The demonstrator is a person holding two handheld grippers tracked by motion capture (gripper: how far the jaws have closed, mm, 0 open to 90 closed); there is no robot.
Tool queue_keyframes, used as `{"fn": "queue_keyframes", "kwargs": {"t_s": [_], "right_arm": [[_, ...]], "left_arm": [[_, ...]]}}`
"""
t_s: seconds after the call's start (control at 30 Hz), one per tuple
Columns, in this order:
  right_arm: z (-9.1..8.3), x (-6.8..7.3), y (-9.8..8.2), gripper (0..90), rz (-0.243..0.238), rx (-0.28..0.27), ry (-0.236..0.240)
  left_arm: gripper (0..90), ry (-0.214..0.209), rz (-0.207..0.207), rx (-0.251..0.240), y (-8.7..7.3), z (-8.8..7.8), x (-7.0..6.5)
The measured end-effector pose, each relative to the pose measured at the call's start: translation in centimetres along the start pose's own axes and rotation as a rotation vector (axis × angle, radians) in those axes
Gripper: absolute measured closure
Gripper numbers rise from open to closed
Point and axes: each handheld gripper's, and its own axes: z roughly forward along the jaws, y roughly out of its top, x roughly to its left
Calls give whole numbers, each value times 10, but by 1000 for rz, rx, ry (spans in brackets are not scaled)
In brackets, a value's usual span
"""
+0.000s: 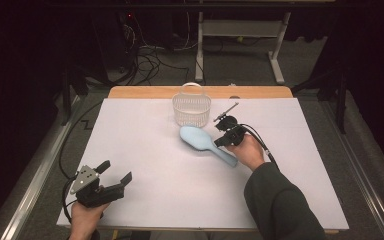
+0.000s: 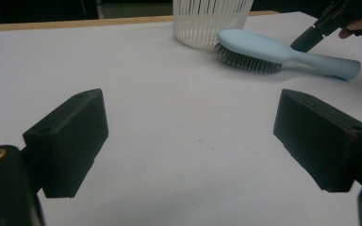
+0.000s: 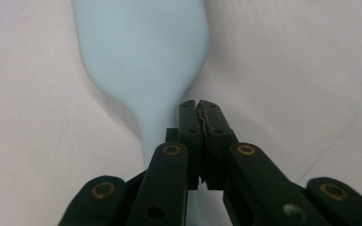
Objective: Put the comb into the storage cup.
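Hairbrush (image 1: 207,142) flat, bristles down, handle toward right claw (image 1: 219,142)

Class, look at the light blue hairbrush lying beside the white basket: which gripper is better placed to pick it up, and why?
The right gripper: it sits directly over the hairbrush at its handle, jaws shut together. The left gripper is open at the near left of the table, far from it.

Pale blue hairbrush (image 1: 206,143): lying flat on my table's white sheet, bristles down, oval head just beside the white basket (image 1: 191,110), handle angled toward me.
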Motion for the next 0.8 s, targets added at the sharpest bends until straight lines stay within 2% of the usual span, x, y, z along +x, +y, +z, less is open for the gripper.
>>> {"fn": "queue_keyframes", "kwargs": {"t_s": [0.33, 0.53, 0.8], "right_arm": [[-10, 2, -5, 717, 23, -27, -4], [-10, 7, -8, 600, 3, -36, -1], [-6, 16, -10, 546, -17, -31, -5]], "left_arm": [[99, 2, 0, 2, 0, 0, 0], [99, 3, 0, 3, 0, 0, 0], [99, 5, 2, 4, 0, 0, 0]]}}
